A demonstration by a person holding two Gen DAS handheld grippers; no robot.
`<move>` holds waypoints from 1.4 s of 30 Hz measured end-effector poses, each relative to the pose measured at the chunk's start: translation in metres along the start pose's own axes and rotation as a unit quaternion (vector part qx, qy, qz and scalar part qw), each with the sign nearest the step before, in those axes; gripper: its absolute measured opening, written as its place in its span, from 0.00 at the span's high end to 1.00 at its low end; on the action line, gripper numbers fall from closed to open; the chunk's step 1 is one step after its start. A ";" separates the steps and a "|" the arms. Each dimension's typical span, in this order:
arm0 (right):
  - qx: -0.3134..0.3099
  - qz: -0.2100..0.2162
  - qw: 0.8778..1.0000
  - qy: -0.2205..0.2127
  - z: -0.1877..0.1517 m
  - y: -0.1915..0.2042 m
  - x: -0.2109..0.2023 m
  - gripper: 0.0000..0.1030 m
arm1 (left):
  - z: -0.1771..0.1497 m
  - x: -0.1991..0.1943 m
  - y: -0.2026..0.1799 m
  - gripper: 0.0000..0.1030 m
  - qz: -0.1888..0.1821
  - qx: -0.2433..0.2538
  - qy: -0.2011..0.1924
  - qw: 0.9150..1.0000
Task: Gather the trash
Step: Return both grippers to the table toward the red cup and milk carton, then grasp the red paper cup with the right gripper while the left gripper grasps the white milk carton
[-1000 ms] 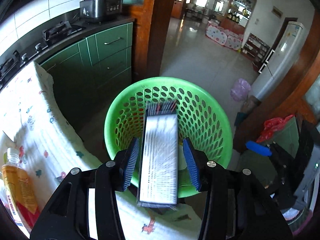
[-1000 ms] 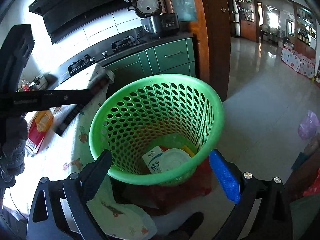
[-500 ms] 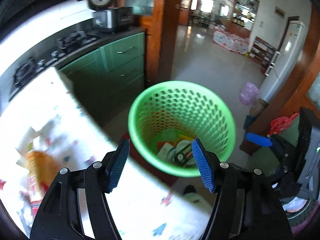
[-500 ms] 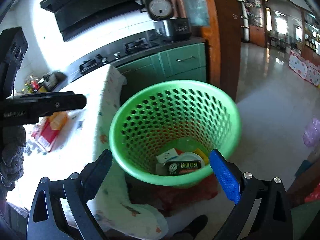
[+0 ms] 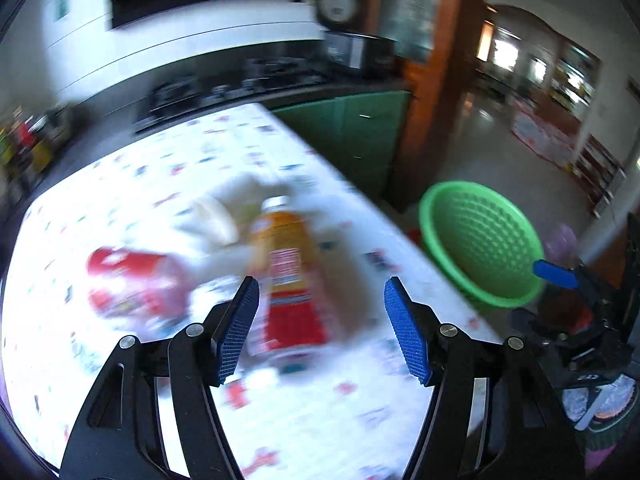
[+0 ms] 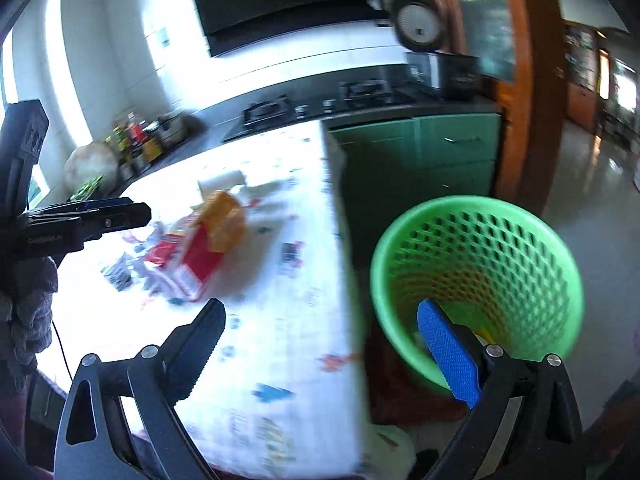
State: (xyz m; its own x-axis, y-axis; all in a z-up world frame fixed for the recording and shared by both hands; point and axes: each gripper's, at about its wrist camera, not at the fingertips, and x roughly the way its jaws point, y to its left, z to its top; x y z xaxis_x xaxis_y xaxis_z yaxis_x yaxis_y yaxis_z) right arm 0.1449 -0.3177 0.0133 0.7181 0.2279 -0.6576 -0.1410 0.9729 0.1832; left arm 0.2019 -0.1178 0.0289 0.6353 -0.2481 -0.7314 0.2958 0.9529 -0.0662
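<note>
Left gripper: jaws apart, nothing between, over patterned tablecloth. Right gripper: jaws wide apart, empty. Orange bottle: lying on table, blurred, beside red packet. Green basket: on floor just beside table edge, some trash inside.

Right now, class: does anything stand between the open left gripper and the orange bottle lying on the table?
Nothing visible does. The left gripper is open and empty, with the orange bottle lying just beyond its fingertips on the tablecloth.
</note>
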 end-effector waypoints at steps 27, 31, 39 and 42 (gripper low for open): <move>-0.167 0.173 0.968 0.075 0.078 0.198 0.115 0.33 | -0.073 -0.050 0.202 0.37 0.119 -0.180 0.000 0.976; -0.210 0.181 0.957 0.086 0.094 0.223 0.136 0.33 | -0.081 -0.050 0.208 0.37 0.119 -0.189 0.004 0.975; -0.306 0.198 0.924 0.117 0.113 0.279 0.185 0.31 | -0.091 -0.047 0.227 0.37 0.122 -0.213 0.014 0.969; -0.330 0.204 0.912 0.135 0.117 0.295 0.204 0.28 | -0.093 -0.047 0.231 0.37 0.126 -0.215 0.017 0.968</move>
State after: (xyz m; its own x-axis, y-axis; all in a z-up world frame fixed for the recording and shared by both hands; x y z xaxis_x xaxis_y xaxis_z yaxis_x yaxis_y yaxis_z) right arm 0.3296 0.0108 0.0193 0.3323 0.4900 -0.8059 -0.8023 0.5961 0.0316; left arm 0.1740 0.1300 -0.0147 0.6232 0.0006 -0.7820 -0.1951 0.9685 -0.1548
